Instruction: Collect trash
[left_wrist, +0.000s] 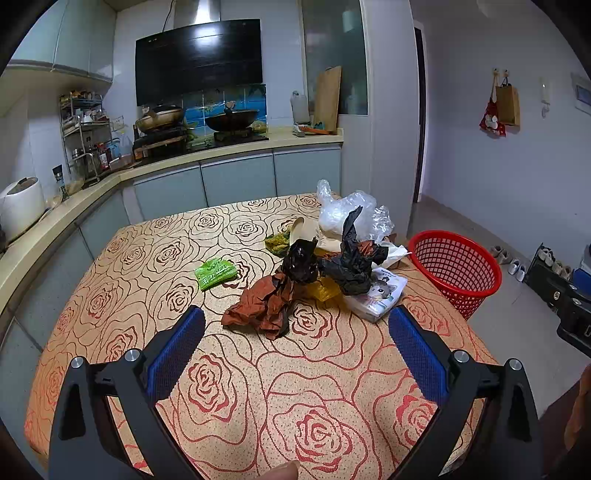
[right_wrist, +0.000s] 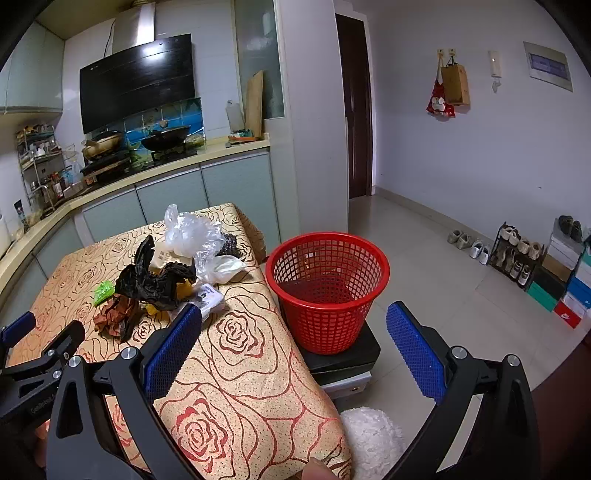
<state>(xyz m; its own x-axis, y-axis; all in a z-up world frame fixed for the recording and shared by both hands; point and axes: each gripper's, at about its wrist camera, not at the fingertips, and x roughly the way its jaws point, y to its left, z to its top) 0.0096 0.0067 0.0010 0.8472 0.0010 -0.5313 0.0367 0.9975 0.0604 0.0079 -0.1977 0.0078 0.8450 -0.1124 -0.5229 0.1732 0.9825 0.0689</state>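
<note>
Both claws wide, empty: left claw (left_wrist: 295, 326), right claw (right_wrist: 293, 325). Trash pile (left_wrist: 325, 266) on tabletop (left_wrist: 258, 369), red basket (right_wrist: 327, 291) beside edge. Risk: light wrappers slipping, dropping short onto floor.

Little can be read. Just past the tip of the left gripper's right-hand fingers (left_wrist: 417, 347), a white tissue pack (left_wrist: 380, 295) lies on the surface, bearing a cartoon cat and a few dark printed words — too small to make out. Ahead of the left-hand finger lies a green packet (left_wrist: 215, 273) with pale lettering, also illegible. In the right wrist view, far right of the fingers, a red shoe box (right_wrist: 570, 314) on the floor carries a white swoosh — the Nike mark. Raised lettering on the other gripper's black frame (right_wrist: 40, 404), at the left edge, is blurred.
</note>
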